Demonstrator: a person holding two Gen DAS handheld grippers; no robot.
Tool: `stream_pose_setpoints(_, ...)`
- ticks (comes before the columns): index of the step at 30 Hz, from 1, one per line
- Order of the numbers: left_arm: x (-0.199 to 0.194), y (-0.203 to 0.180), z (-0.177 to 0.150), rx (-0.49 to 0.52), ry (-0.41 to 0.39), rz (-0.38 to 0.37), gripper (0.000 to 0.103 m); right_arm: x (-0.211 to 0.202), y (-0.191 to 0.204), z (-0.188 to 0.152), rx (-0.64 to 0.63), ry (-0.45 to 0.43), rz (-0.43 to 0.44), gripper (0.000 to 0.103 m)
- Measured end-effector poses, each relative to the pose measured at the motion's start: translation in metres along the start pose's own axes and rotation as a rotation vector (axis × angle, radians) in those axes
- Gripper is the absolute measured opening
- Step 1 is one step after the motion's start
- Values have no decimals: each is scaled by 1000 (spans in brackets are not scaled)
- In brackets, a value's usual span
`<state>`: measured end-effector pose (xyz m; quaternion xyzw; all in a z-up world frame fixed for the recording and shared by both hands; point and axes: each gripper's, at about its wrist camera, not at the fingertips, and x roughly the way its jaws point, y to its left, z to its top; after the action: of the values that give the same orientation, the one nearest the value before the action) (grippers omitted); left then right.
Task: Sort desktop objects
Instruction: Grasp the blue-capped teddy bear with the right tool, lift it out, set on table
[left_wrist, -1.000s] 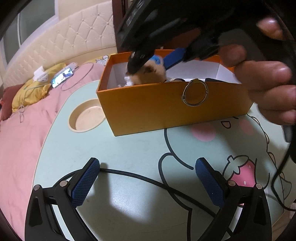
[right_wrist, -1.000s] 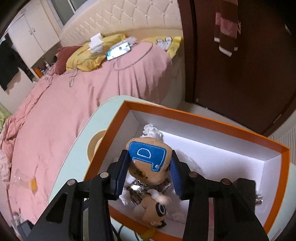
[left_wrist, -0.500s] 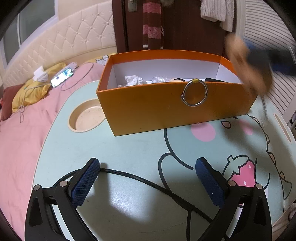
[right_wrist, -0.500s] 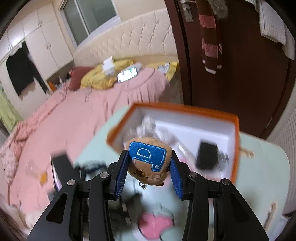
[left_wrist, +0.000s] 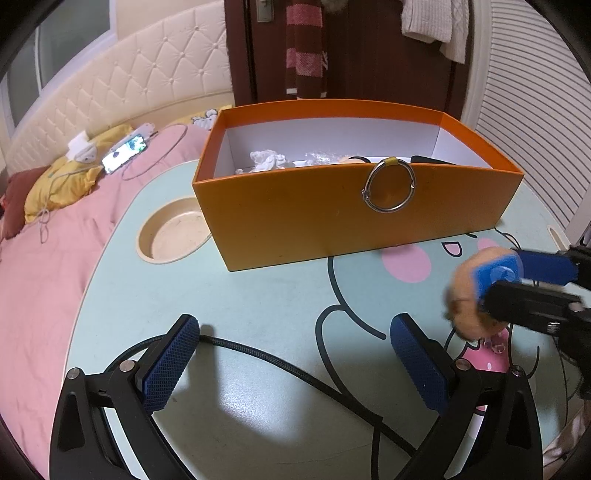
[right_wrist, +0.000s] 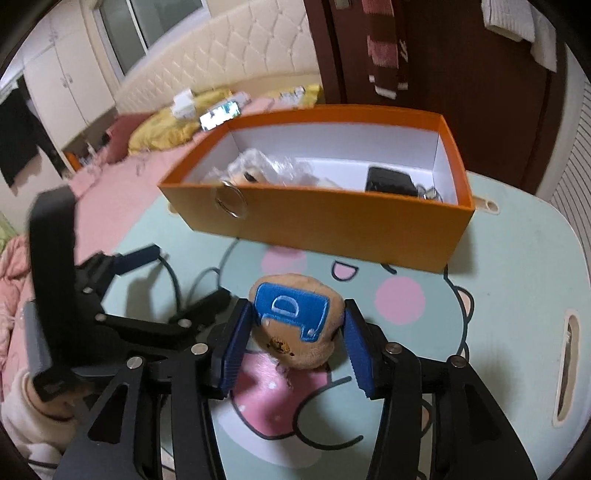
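Jaws: right gripper (right_wrist: 293, 334) clamps one plush toy (right_wrist: 295, 325) — left gripper (left_wrist: 295, 365) wide, empty; one orange box (left_wrist: 332, 218).

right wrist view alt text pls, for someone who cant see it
The right gripper is shut on a tan plush toy with a blue patch, held over a mint cartoon-print table. Behind it stands an open orange box holding more small items, and the open left gripper sits at the left.

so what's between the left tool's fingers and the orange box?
Left wrist view: bare tabletop between the open left tool and the orange box, apart from a black braided cable running between its fingers.
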<state>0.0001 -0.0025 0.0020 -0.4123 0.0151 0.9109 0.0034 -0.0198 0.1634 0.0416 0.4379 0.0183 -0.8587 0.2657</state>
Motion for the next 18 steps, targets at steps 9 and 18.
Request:
stream_pose_setpoints(9,-22,2,8,-8,-36,-51,102,-38,-6,-14,17,-205,34,78)
stream_pose_setpoints(18,-56,2,34,36,-129,-114,79,-39,-42,-15,169,-247,-3,78)
